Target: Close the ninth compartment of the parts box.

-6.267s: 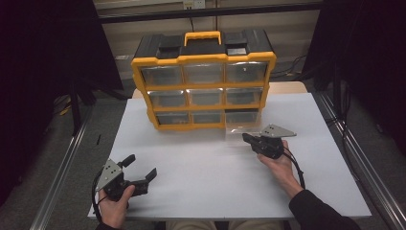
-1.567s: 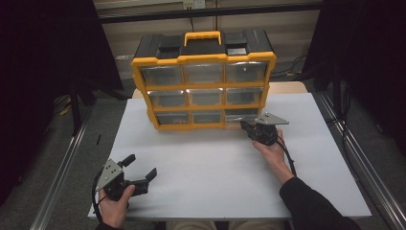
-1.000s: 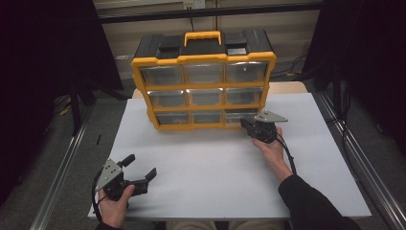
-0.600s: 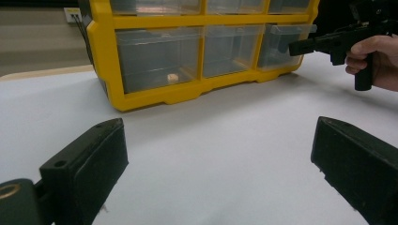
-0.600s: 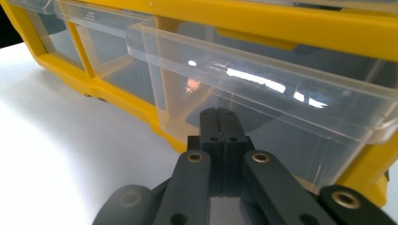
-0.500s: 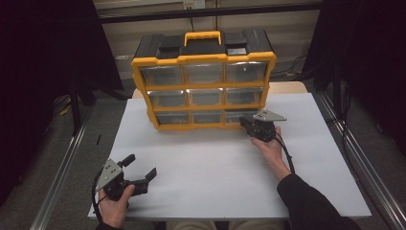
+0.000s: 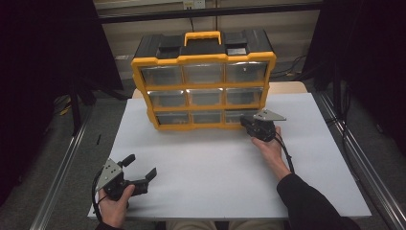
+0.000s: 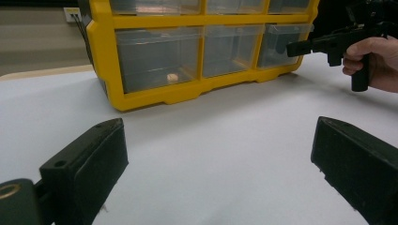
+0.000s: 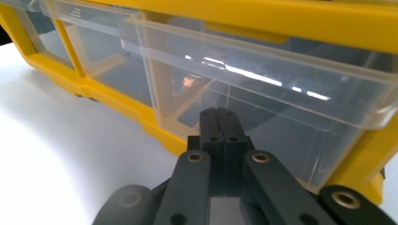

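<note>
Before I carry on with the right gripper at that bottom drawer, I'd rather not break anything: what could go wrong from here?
The right gripper, jaws shut, presses its tips against the bottom-right drawer, which already sits slightly out; pushing harder could slide or tip the organizer, since nothing braces it. The shut tips may also skid off the smooth clear plastic. The left gripper is open, far back, unable to steady it.

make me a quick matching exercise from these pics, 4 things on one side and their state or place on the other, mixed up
Things:
1. left hand-held gripper
2. right hand-held gripper
3. carry handle
4. small pale item

States or places:
A. on top of the yellow organizer
B. jaws pressed together at the bottom right drawer
C. inside the bottom left drawer
D. jaws wide apart over the white table

Pairs: 1-D, 2-B, 3-A, 4-C
</note>
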A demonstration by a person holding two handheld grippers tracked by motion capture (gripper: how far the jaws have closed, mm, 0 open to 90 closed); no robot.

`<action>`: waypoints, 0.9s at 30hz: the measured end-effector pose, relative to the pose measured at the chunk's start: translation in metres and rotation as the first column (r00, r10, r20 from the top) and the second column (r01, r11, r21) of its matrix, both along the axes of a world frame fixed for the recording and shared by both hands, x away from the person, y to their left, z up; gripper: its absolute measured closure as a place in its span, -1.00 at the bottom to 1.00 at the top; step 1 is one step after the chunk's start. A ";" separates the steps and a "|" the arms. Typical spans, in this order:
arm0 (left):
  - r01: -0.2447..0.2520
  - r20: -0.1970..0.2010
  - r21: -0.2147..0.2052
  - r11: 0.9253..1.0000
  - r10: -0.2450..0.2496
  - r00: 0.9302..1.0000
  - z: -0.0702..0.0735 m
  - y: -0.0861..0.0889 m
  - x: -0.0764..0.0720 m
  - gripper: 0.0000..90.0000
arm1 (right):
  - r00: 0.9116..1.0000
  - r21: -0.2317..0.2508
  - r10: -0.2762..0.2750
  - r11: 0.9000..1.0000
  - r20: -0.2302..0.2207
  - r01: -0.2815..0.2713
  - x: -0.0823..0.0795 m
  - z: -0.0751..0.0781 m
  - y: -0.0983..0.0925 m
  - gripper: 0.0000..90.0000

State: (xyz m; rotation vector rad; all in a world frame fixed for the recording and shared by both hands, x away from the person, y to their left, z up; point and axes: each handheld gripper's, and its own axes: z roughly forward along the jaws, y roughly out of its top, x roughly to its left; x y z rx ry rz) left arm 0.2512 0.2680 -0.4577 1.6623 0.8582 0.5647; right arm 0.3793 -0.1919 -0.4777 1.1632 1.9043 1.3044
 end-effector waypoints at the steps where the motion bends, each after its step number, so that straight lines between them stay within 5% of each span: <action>1: 0.000 0.000 0.000 1.000 0.000 1.000 0.000 0.000 0.000 -0.91 | 1.000 0.000 -0.002 1.000 -0.001 0.002 0.000 0.000 0.000 1.00; 27: -0.006 -0.007 -0.002 1.000 0.006 1.000 -0.002 0.000 0.004 -0.91 | 0.999 0.002 -0.032 0.999 -0.026 0.032 0.007 -0.007 -0.002 1.00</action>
